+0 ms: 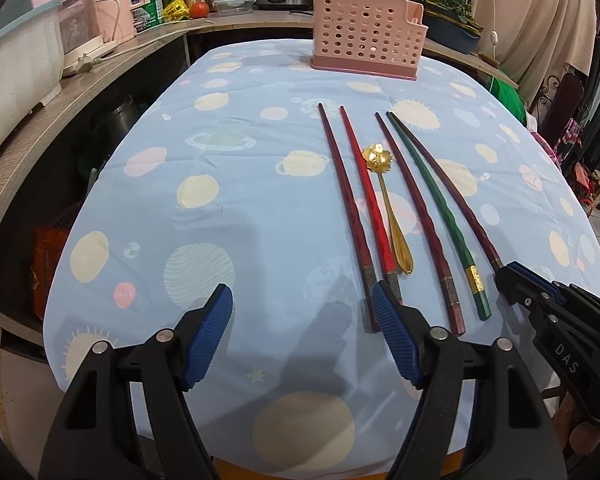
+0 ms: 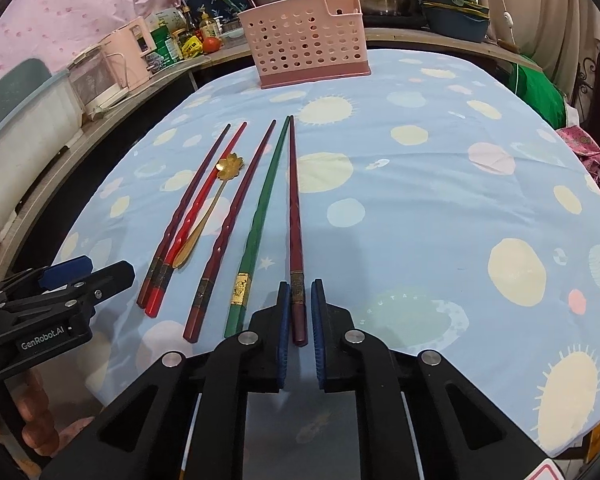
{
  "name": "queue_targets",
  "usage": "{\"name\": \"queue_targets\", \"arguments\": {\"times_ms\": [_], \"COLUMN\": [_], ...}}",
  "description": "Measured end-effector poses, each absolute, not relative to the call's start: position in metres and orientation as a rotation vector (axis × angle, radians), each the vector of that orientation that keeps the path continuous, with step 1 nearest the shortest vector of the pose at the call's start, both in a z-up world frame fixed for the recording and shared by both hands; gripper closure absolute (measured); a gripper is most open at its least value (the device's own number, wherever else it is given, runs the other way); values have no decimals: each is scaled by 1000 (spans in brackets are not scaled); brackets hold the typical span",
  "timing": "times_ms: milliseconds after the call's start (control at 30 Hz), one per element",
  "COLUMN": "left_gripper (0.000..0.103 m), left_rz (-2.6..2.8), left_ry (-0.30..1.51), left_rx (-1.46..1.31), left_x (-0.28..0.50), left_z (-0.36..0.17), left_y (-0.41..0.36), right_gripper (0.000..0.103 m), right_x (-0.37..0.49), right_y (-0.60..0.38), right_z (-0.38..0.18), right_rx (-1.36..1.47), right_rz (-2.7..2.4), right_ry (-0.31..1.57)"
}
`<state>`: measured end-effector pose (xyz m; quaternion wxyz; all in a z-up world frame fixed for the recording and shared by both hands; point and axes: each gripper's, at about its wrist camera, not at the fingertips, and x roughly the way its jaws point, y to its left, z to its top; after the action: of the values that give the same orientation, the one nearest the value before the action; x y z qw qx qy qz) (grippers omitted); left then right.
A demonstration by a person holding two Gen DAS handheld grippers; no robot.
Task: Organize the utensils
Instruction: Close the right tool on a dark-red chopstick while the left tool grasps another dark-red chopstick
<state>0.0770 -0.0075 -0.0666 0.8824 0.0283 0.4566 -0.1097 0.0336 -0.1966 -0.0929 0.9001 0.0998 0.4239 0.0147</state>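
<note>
Blue planet-print cloth (image 2: 400, 208) bears chopsticks; right gripper (image 2: 300, 300) has clamped the dark chopstick (image 2: 293, 208), left gripper (image 1: 302, 312) gapes empty.

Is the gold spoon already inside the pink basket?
No, the gold spoon lies on the blue tablecloth between the chopsticks, while the pink basket stands apart at the far end of the table.

Glossy lacquered chopsticks (image 2: 260, 204) and a shiny gold metal spoon (image 1: 388, 204) – matt printed cloth (image 2: 420, 208), perforated plastic basket (image 1: 366, 34)
</note>
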Motion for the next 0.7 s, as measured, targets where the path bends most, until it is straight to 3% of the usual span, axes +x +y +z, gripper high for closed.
{"name": "queue_targets", "arguments": {"times_ms": [133,700], "left_gripper": [30,30], "left_rz": [-239,-208], "left_ry": [951,962], "left_rx": [63,80], "left_x": [75,80], "left_z": [-67,-81], "left_y": [-11,-17], "right_gripper": [96,95], "right_x": [33,32], "right_y": [-198,-198], "right_z": [-93,-94], "right_rx": [213,216], "right_rz": [31,30], "right_ry": [874,871]}}
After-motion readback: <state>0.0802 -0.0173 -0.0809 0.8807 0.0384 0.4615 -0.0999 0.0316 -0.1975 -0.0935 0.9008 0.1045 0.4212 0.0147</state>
